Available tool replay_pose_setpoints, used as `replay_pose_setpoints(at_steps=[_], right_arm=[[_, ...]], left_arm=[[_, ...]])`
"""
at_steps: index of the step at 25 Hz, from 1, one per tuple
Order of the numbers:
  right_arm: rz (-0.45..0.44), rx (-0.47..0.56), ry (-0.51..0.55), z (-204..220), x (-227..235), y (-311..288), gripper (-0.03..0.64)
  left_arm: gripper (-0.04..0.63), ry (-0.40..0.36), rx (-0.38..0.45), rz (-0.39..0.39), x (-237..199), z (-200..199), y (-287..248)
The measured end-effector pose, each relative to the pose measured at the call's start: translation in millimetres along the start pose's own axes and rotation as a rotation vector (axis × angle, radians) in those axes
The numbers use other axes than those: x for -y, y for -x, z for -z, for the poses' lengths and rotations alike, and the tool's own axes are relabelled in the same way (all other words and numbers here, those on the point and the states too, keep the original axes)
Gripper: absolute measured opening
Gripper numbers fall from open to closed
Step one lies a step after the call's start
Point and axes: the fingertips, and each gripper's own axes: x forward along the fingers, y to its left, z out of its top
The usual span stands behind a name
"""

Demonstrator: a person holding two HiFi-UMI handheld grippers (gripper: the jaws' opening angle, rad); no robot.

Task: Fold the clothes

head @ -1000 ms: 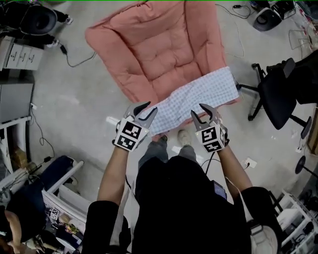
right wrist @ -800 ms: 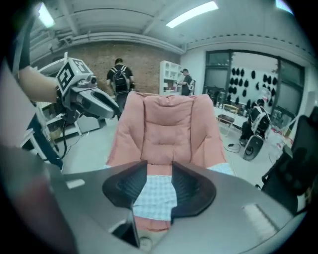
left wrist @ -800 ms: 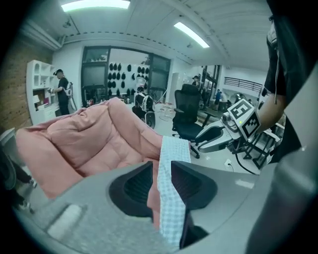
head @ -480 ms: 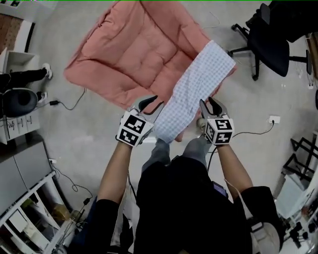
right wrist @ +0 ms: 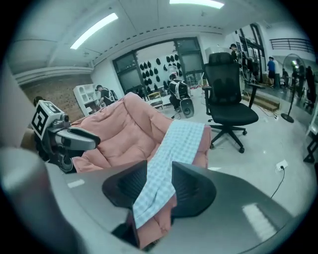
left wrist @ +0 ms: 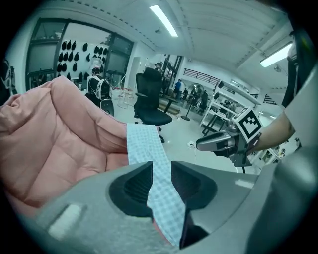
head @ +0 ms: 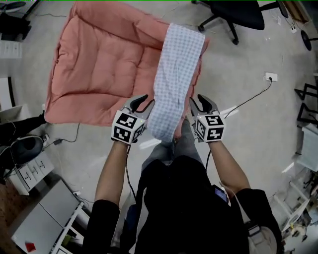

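A pink quilted cloth (head: 99, 64) spreads over the floor ahead of me. Its near edge is turned over in a long strip that shows the blue-and-white checked underside (head: 176, 74). My left gripper (head: 144, 103) is shut on the strip's near left edge. My right gripper (head: 198, 101) is shut on its near right edge. In the left gripper view the checked cloth (left wrist: 159, 183) runs between the jaws, with the right gripper (left wrist: 223, 143) beside it. In the right gripper view checked cloth (right wrist: 159, 178) over pink padding is pinched between the jaws, and the left gripper (right wrist: 69, 139) shows at the left.
A black office chair (head: 238, 12) stands on the floor just beyond the cloth's far right corner. A white socket block with a cable (head: 271, 77) lies at the right. Shelving and cabinets (head: 44, 218) stand at the lower left. People stand far off (right wrist: 176, 89).
The cloth has swung round: the checked strip pointed up to the right and now runs straight away from me. Both grippers have rolled and sunk a little, still gripping it.
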Motion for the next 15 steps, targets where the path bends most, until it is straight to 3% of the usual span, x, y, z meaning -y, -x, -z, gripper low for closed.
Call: replay_pose_setpoints(at_steps=[9, 15], right_arm=[[0.015, -0.026, -0.159, 30.4, 52.0, -61.2, 0.163], [0.028, -0.015, -0.254, 50.3, 67.0, -110.3, 0.206]], left_arm=[[0.126, -0.004, -0.079, 0.003, -43.8, 15.9, -87.5], [0.166, 0.041, -0.126, -0.005, -82.4, 46.1, -148.6]])
